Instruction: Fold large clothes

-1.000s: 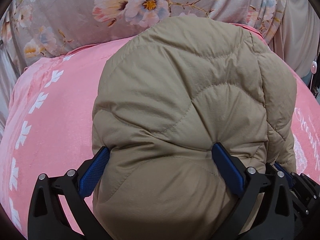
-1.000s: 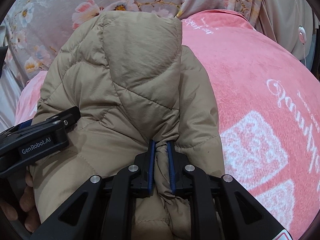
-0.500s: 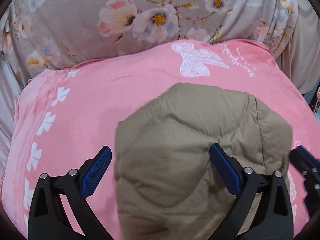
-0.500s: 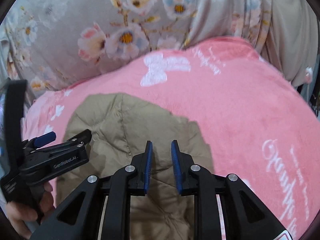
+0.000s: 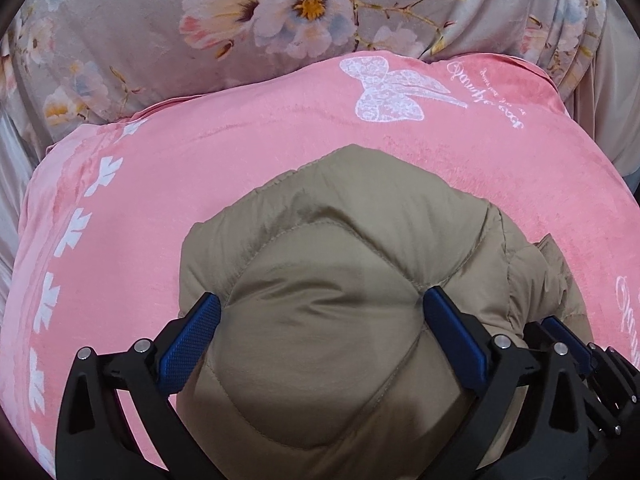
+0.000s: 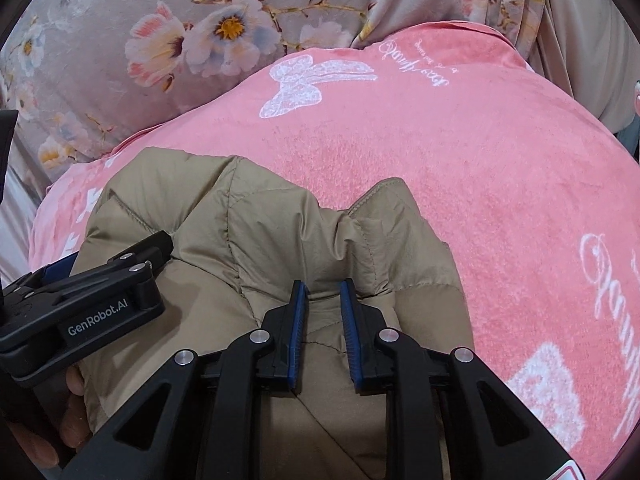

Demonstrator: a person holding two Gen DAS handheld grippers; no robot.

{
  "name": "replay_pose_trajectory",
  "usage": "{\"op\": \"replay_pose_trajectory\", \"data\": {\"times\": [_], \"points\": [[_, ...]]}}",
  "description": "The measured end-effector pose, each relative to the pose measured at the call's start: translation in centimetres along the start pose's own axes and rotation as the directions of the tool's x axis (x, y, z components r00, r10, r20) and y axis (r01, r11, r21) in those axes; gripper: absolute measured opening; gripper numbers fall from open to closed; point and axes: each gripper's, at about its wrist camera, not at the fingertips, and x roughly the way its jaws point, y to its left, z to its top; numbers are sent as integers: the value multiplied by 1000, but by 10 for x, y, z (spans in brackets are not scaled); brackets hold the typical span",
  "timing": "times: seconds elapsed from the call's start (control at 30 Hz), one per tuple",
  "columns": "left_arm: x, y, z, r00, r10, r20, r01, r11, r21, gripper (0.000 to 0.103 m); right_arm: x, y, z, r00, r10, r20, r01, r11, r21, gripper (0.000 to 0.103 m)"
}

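Observation:
A tan quilted puffer jacket (image 5: 340, 300) lies folded into a thick bundle on a pink blanket (image 5: 200, 168). My left gripper (image 5: 320, 320) is open wide, its blue pads straddling the bundle's near end and pressing into the padding. In the right wrist view the jacket (image 6: 240, 232) fills the lower left. My right gripper (image 6: 323, 292) is slightly open over a rumpled fold of the jacket, with no cloth pinched between the pads. The left gripper (image 6: 132, 264) shows at the left of that view, with a hand below it.
The pink blanket (image 6: 460, 160) with white butterfly and script prints covers the bed. A grey floral curtain (image 5: 240, 20) hangs behind it. A beige cloth (image 6: 592, 40) hangs at the far right.
The right gripper let go of the jacket fold it pinched a second ago. The jacket's far part came down toward me, shortening the bundle and uncovering the blanket behind. The left gripper stayed open.

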Motion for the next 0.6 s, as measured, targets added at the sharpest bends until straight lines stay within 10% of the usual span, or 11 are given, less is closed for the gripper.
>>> {"op": "replay_pose_trajectory", "data": {"times": [0.6], "points": [[10,-5,-11,998,26,60,-26,1000,3,98,4,-2,-10,997,-11,72,11,1000,6,18]]}}
